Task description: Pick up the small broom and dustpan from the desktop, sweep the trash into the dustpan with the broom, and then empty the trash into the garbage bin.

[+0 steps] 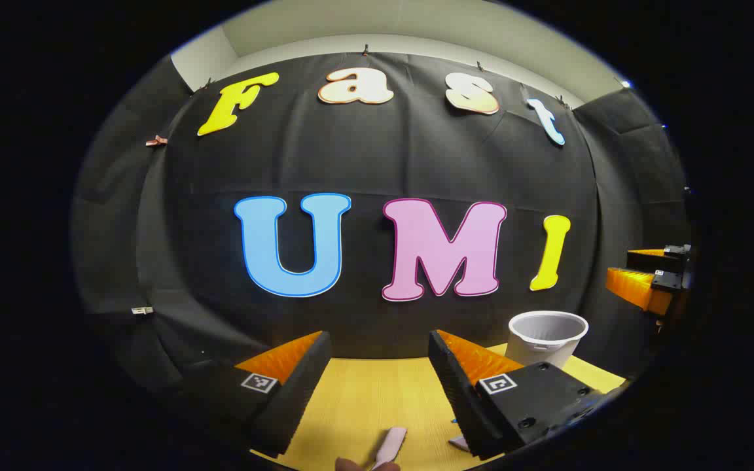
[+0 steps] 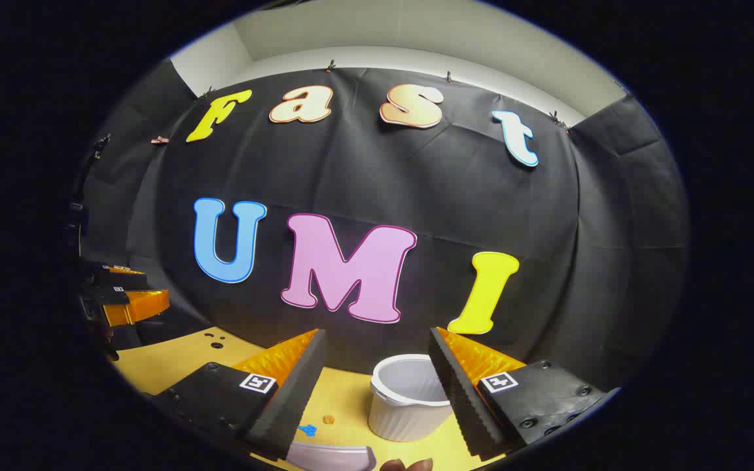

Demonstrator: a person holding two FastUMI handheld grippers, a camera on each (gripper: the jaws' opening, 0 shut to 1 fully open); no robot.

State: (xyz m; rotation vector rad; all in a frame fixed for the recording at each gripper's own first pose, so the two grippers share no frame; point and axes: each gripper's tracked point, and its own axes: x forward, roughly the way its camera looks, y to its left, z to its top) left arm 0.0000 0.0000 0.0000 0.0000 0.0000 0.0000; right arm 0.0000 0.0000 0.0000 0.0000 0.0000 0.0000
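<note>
The left tongs [image 1: 379,373] stand wide open, holding nothing, above the yellow desk [image 1: 364,399]. Just below their gap lies a pale pink handle [image 1: 390,445], perhaps the broom's; I cannot tell. The white garbage bin [image 1: 546,337] sits beyond the right finger, and the right tongs [image 1: 645,278] show farther right.

The right tongs [image 2: 377,376] also gape empty. The bin [image 2: 408,399] sits between their fingers, farther off. Near their left finger lie a small blue scrap [image 2: 307,430], a small brown scrap [image 2: 328,419] and the pale dustpan [image 2: 331,456]. The left tongs [image 2: 129,294] show far left.
</note>
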